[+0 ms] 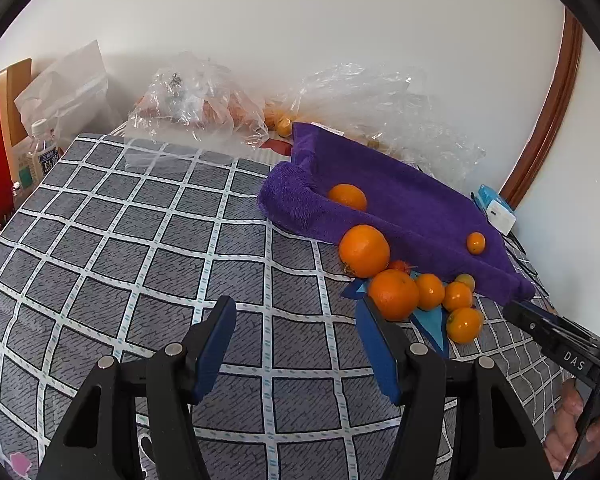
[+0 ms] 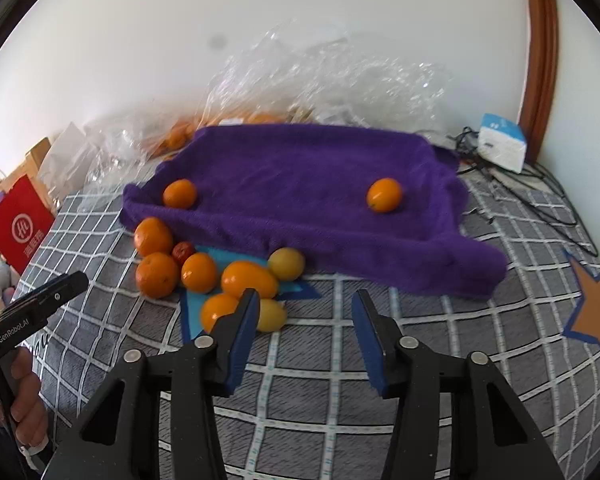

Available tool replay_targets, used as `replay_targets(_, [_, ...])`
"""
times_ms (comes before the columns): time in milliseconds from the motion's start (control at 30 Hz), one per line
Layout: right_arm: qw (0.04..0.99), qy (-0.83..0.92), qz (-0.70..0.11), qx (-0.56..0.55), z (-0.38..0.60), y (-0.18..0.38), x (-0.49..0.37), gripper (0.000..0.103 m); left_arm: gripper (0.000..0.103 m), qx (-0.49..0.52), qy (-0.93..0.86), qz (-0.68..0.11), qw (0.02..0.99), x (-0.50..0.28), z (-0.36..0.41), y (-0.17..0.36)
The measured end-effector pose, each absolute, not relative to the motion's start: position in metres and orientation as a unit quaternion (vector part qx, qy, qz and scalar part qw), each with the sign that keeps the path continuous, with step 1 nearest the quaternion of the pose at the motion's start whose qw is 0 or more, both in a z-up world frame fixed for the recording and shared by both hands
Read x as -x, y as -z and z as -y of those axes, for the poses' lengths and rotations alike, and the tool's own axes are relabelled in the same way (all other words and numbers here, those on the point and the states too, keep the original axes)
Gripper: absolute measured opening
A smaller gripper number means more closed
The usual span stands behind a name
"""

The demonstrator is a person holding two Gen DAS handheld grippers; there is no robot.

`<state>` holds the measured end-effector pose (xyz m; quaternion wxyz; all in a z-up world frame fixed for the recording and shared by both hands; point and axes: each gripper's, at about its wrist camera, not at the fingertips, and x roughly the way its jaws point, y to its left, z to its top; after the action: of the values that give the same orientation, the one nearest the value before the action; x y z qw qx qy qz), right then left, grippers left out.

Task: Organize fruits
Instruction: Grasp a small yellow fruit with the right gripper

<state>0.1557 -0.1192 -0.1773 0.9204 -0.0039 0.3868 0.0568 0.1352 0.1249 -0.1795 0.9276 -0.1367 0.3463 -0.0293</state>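
Left wrist view: left gripper (image 1: 296, 312) jaws apart, empty, over the checked cloth (image 1: 140, 240). Right gripper (image 2: 305, 304) also apart, nothing between. Oranges (image 2: 198, 272) clustered at the purple towel's (image 2: 300, 208) front edge; two sit on the towel.

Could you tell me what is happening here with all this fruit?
A person holds a gripper in each hand over a checked bedcover. Both the left gripper and right gripper are open and empty. Two oranges lie on the purple towel; the pile of citrus in front of it is untouched.
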Motion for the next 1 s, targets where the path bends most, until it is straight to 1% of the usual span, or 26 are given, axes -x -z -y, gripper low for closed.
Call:
replay_targets(100, [0.916, -0.063, -0.396, 0.016, 0.111, 0.189, -0.158, 0.042, 0.06, 0.125, 0.018, -0.345, 0.93, -0.136, -0.122, 0.181])
replay_targets(167, [0.913, -0.061, -0.403, 0.021, 0.107, 0.196, -0.163, 0.035, 0.06, 0.125, 0.018, -0.349, 0.929, -0.138, -0.122, 0.182])
replay_targets(200, [0.911, -0.063, -0.407, 0.021, 0.106, 0.199, -0.165, 0.033, 0.06, 0.128, 0.013, -0.347, 0.929, -0.138, -0.124, 0.181])
replay_targets(333, [0.909, -0.079, -0.409, 0.024, 0.1, 0.205, -0.171, 0.032, 0.06, 0.145, 0.003, -0.327, 0.934, -0.135, -0.129, 0.178])
replay_targets(500, [0.9, -0.091, -0.426, 0.025, 0.096, 0.217, -0.18, 0.032, 0.06, 0.152, -0.001, -0.349, 0.925, -0.142, -0.13, 0.184])
replay_targets(567, [0.902, -0.092, -0.421, 0.028, 0.097, 0.217, -0.179, 0.027, 0.06, 0.155, 0.001, -0.356, 0.922, -0.144, -0.131, 0.187])
replay_targets(633, [0.903, -0.089, -0.419, 0.025, 0.103, 0.216, -0.176, 0.027, 0.059, 0.156, 0.006, -0.358, 0.921, -0.143, -0.129, 0.188])
replay_targets(833, [0.916, -0.05, -0.397, 0.021, 0.138, 0.207, -0.165, 0.027, 0.058, 0.127, 0.063, -0.392, 0.909, -0.146, -0.105, 0.186])
replay_targets(1000, [0.916, -0.019, -0.401, 0.021, 0.162, 0.21, -0.169, 0.027, 0.058, 0.086, 0.068, -0.401, 0.909, -0.163, -0.071, 0.178])
